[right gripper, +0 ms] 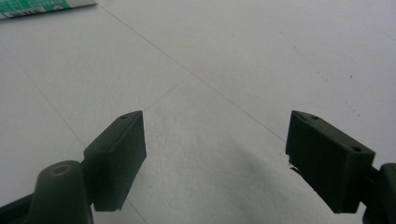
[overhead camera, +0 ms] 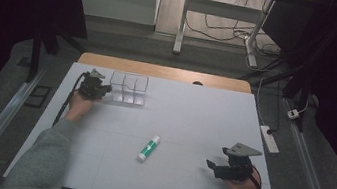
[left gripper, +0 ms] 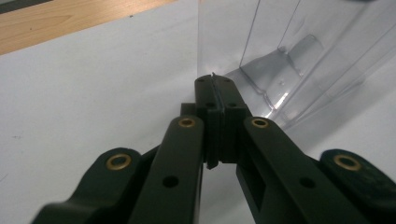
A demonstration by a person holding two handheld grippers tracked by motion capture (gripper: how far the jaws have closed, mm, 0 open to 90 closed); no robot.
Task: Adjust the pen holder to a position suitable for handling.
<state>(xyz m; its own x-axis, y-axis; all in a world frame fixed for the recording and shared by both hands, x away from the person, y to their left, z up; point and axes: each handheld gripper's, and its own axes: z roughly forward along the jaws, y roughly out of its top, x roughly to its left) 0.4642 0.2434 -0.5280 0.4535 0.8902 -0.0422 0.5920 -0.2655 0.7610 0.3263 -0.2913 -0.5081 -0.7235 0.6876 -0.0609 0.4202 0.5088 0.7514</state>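
Note:
A clear plastic box (overhead camera: 128,88) with dividers stands at the back left of the white board (overhead camera: 193,118). My left gripper (overhead camera: 105,88) is at the box's left side. In the left gripper view the jaws of the left gripper (left gripper: 213,81) are pressed together on the thin edge of the clear box (left gripper: 289,56) wall. A white and green glue stick (overhead camera: 149,147) lies on its side in the middle of the board. My right gripper (overhead camera: 210,165) rests at the front right, pointing left, open and holding nothing. Seen from the right gripper (right gripper: 215,158), the glue stick (right gripper: 42,7) is just visible at the top left.
The white board lies on a wooden table (overhead camera: 165,71) whose edge shows at the back. A power strip (overhead camera: 269,138) and cables lie on the floor to the right. Desk legs (overhead camera: 182,25) stand behind the table.

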